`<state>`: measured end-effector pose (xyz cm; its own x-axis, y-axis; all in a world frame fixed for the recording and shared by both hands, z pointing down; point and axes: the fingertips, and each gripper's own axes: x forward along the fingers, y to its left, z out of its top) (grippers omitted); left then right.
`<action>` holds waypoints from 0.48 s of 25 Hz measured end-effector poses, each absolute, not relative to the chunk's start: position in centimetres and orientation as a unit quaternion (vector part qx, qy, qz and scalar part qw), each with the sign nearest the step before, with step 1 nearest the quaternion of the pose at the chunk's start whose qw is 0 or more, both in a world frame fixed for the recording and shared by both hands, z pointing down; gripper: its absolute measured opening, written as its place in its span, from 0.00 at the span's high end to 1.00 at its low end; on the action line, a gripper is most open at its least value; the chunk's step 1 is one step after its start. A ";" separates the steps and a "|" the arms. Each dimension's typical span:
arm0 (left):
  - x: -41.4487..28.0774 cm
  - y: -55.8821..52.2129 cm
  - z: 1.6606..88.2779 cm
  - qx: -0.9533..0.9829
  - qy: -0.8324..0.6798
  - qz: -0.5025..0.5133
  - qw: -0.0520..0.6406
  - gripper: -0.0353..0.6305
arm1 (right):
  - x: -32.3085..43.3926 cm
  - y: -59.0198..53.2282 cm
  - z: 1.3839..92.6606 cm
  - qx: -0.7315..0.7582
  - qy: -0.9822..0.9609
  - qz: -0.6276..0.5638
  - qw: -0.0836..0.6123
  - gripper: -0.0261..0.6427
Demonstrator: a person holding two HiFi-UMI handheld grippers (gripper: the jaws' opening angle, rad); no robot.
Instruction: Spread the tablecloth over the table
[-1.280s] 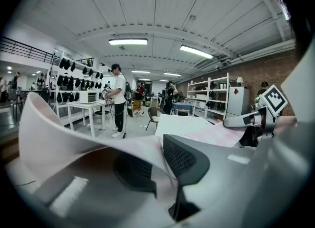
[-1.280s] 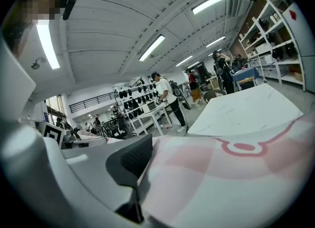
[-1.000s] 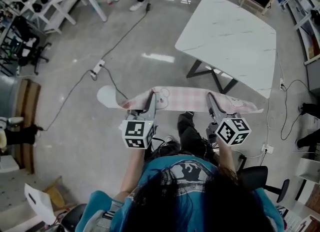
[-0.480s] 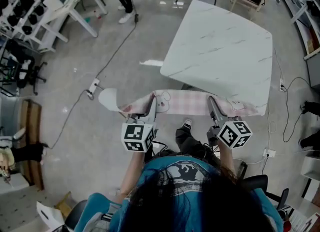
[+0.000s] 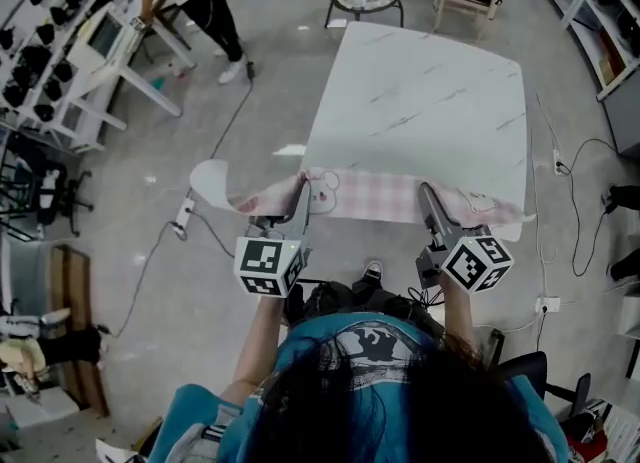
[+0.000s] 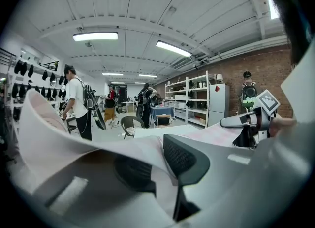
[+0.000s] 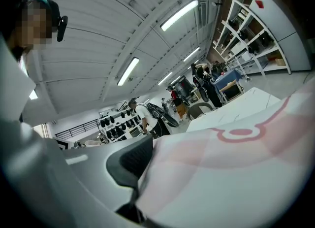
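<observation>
Both hand-held grippers have come right up to the table since a moment ago, and the pink cloth has come along with them. Now the left hand-held gripper (image 5: pixel 306 195) is squeezed shut on the near edge of the tablecloth (image 5: pixel 375 196). The right hand-held gripper (image 5: pixel 427 197) is pinched on the same edge, further along. The cloth hangs between them like a narrow band, still bunched up, not opened out. It sits just at the near edge of the white tabletop (image 5: pixel 420 101). I cannot tell if it touches the top yet.

Here is what I think could go wrong. One floppy end (image 5: pixel 213 187) sticks out past the left hand-held gripper, and it hangs past the table's corner, over the floor (image 5: pixel 130 251). If the person throws the cloth forward like this, that end could miss the top and slide down the side. Then the cloth would sit crooked.

The cloth is also still folded on itself. If it goes down without a good shake, it may land in a heap.

Each hand-held gripper only holds a small bit of the edge. A hard flick could pull the cloth out of one of them, and that side would drop.

A cable (image 5: pixel 215 146) and its plug box (image 5: pixel 184 217) lie on the floor to the left. A step that way could catch a foot.
</observation>
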<state>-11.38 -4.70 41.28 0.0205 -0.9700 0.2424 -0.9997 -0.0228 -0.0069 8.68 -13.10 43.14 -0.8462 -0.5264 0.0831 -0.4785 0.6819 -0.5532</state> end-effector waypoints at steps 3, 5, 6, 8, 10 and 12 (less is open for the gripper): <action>-10.7 -6.8 39.9 0.725 -0.679 0.095 0.061 0.84 | 9.7 -14.4 41.7 -0.282 0.915 -0.282 0.055 0.86; -10.2 -8.1 39.1 0.736 -0.668 0.098 0.047 0.84 | 10.4 -15.2 40.8 -0.286 0.916 -0.276 0.063 0.86; -9.9 -8.8 38.7 0.742 -0.662 0.098 0.040 0.84 | 10.8 -15.6 40.3 -0.288 0.916 -0.272 0.067 0.86; -9.5 -10.2 37.8 0.753 -0.650 0.096 0.031 0.84 | 11.3 -16.5 39.3 -0.293 0.916 -0.264 0.077 0.86; -9.4 -11.8 37.0 0.765 -0.636 0.096 0.027 0.84 | 11.3 -17.6 38.2 -0.297 0.916 -0.256 0.086 0.86; -9.5 -13.6 36.0 0.777 -0.622 0.095 0.019 0.84 | 11.2 -18.9 37.1 -0.304 0.915 -0.248 0.095 0.86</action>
